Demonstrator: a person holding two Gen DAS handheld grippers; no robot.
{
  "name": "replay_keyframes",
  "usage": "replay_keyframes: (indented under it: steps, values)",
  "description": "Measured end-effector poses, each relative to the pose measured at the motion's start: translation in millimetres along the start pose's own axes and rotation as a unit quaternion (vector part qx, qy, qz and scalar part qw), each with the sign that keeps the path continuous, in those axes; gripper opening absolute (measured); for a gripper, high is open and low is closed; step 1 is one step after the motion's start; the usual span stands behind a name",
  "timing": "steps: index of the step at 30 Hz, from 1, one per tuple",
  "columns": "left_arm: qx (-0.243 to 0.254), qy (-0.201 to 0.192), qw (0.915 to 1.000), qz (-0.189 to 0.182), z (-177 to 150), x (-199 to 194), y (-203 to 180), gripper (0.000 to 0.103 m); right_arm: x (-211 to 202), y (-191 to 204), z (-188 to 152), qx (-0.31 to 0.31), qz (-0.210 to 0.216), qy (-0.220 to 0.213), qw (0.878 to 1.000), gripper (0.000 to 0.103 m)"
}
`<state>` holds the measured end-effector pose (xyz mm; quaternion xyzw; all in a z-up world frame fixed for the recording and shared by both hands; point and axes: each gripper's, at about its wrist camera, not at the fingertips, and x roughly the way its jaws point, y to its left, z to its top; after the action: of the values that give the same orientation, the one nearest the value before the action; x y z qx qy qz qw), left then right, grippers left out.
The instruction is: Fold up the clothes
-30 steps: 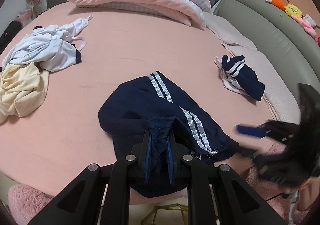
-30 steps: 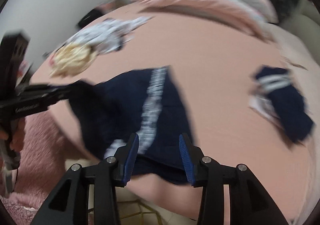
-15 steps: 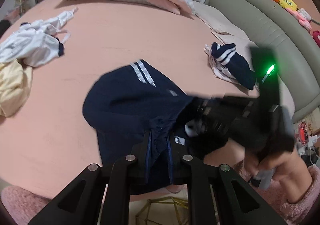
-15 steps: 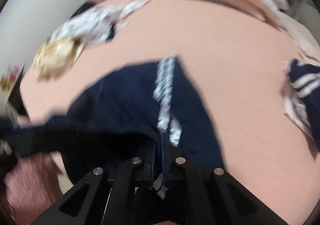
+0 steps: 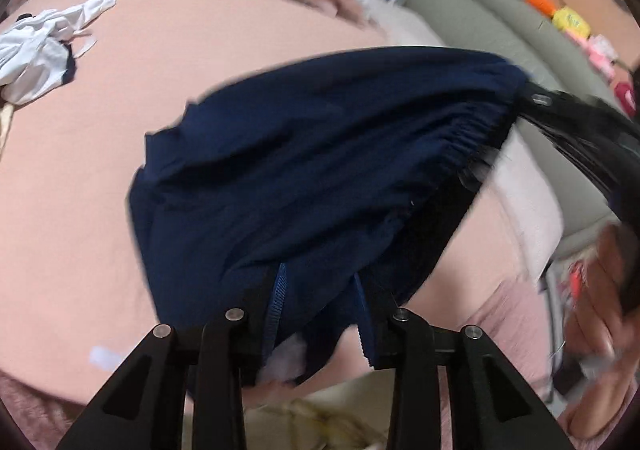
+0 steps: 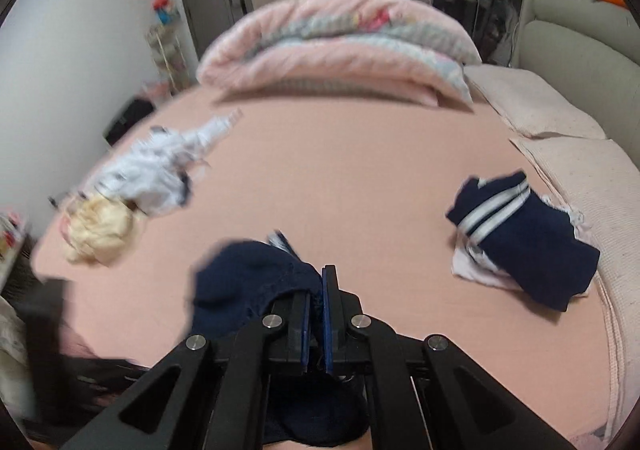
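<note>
A pair of navy shorts (image 5: 320, 154) hangs stretched above the pink bed (image 5: 72, 178), its elastic waistband running up to the right. My left gripper (image 5: 320, 302) sits at the lower edge of the shorts. Its jaws are opening, and the cloth lies loosely in the gap between the blue pads. My right gripper (image 5: 520, 106) is shut on the far end of the waistband. In the right wrist view the right gripper (image 6: 316, 290) pinches a bunch of the navy shorts (image 6: 240, 278), raised off the sheet.
A white garment (image 6: 160, 170) and a yellow one (image 6: 100, 230) lie crumpled on the bed's left. A folded navy striped piece (image 6: 528, 242) rests on the right near pale pillows (image 6: 532, 98). A rolled pink quilt (image 6: 332, 46) sits at the back, beside a grey headboard (image 6: 580, 34).
My right gripper came in, shut on the shorts' waistband and lifted it. The shorts rose off the bed and now stretch between both grippers. The left jaws have widened.
</note>
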<state>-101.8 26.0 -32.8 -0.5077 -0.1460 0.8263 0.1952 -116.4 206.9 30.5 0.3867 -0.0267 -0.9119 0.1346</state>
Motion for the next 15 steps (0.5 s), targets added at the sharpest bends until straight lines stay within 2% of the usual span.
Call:
replay_keyframes:
  steps: [2, 6, 10, 12, 15]
  values:
    - [-0.008, -0.023, 0.9996, 0.013, 5, -1, -4, 0.03, -22, 6, 8, -0.003, 0.018, -0.019, 1.0, 0.002]
    - [-0.031, -0.035, 0.9923, 0.115, 9, -3, 14, 0.03, -55, 6, 19, 0.013, 0.025, -0.061, 0.998, 0.002]
    - [-0.052, -0.033, 0.9877, 0.144, 12, -23, 48, 0.03, -76, -12, 28, 0.039, -0.007, -0.093, 0.995, 0.002]
    - [-0.056, -0.06, 0.9854, 0.15, 26, -46, 58, 0.03, -78, -20, 30, 0.05, -0.013, -0.087, 0.995, 0.002]
    - [-0.043, -0.129, 0.9797, 0.147, 64, -103, 60, 0.03, -89, -20, 33, 0.059, -0.001, -0.09, 0.994, 0.002]
